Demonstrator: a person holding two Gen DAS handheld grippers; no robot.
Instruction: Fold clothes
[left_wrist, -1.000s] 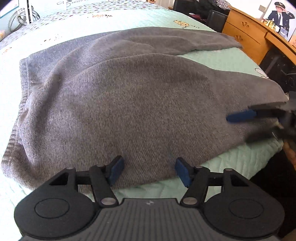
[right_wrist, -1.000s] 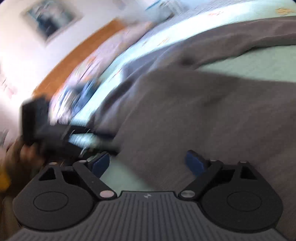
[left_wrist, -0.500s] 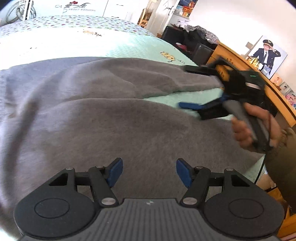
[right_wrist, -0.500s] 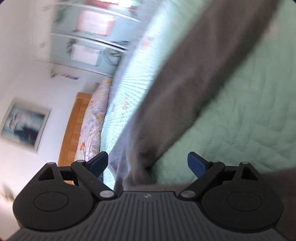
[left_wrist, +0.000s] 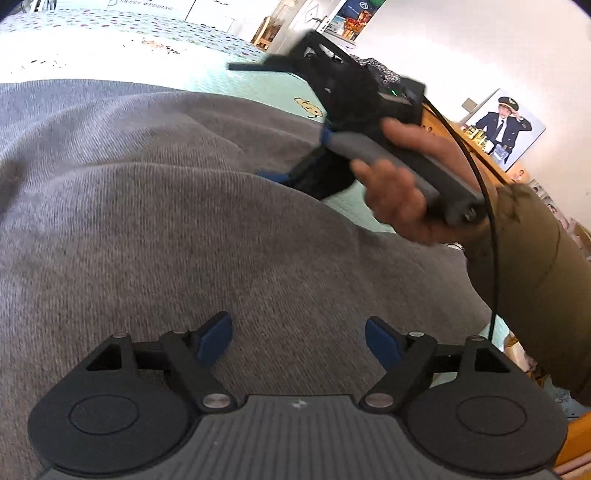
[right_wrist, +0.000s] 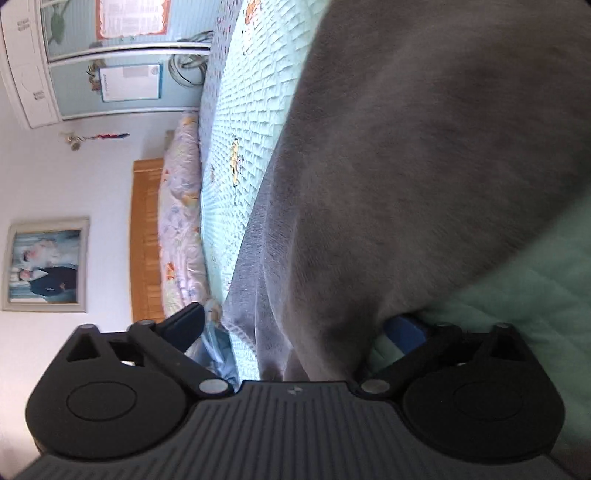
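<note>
Left wrist view: the left gripper (left_wrist: 298, 338) hangs low over a grey knit sweater (left_wrist: 155, 221) that fills the left and centre of the frame, spread on a mint-green quilted bedspread (left_wrist: 236, 79). Its jaws have just been opening and now stand wide, with only the flat knit beneath them and nothing pinched. At centre right a hand (left_wrist: 402, 184) in an olive sleeve (left_wrist: 535, 266) carries the right gripper (left_wrist: 280, 122), turned on its side over the sweater's sleeve, which runs toward the upper right.

In the right wrist view the frame is rolled, so the bed runs up the picture. The right gripper (right_wrist: 295, 328) has also just been opening and is at its widest; the grey sleeve (right_wrist: 406, 166) passes between its two fingers, with the blue pad (right_wrist: 402, 332) at lower right just beside the cloth's edge. I cannot see the pads pressing, so I read this as a straddle, not a grip.

The step in hand looks like taking hold of the sleeve for a fold across the body. Next, the right gripper needs to close on the sleeve edge and carry it inward, while the left settles on the body to keep it from dragging.
</note>
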